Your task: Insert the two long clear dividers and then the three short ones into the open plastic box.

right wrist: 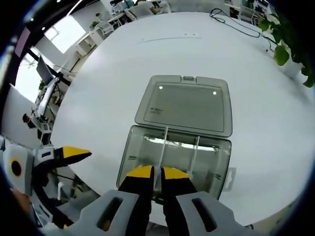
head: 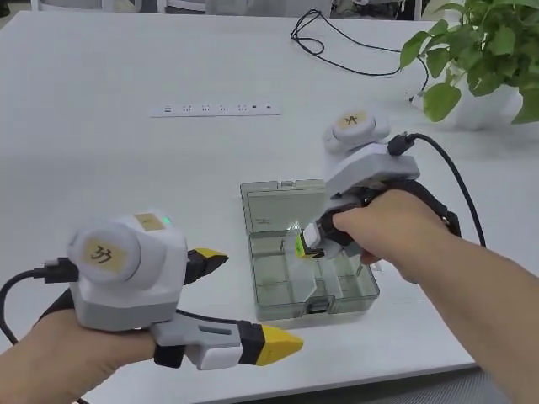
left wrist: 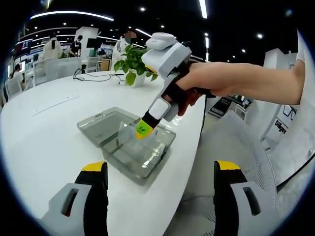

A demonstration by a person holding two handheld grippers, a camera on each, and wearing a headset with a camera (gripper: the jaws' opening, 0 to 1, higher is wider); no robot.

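Dividers go into a smoky, see-through rectangular plastic box (right wrist: 129,150) on a white workbench (head: 126,168). The box's hinged lid (right wrist: 184,105) lies flat open on the table behind the tray.

Two long clear plastic strips stand on edge in the tray, side by side and running from the near wall toward the hinge. They are the gripped long divider (right wrist: 163,145) and, beside it, the second long divider (right wrist: 195,150). By the look of it, the first half of the job is at or near its end. In the left gripper view a clear sheet rises above the rim at the right gripper's tip, so the gripped strip may not be fully seated. In the right gripper view the channels between the long strips look open from end to end. On that reading, the three short dividers are the work that remains.

The right gripper (right wrist: 157,173), white-bodied with yellow-tipped fingers (right wrist: 140,173), is poised over the near end of the gripped long divider. Its fingers are drawn almost together, and the strip's top edge runs straight into the thin gap between them. As far as can be judged, they are pinching it.

The left gripper (head: 247,299) hangs off the box's front-left corner, apart from the plastic, with its fingers spread wide and nothing between them.
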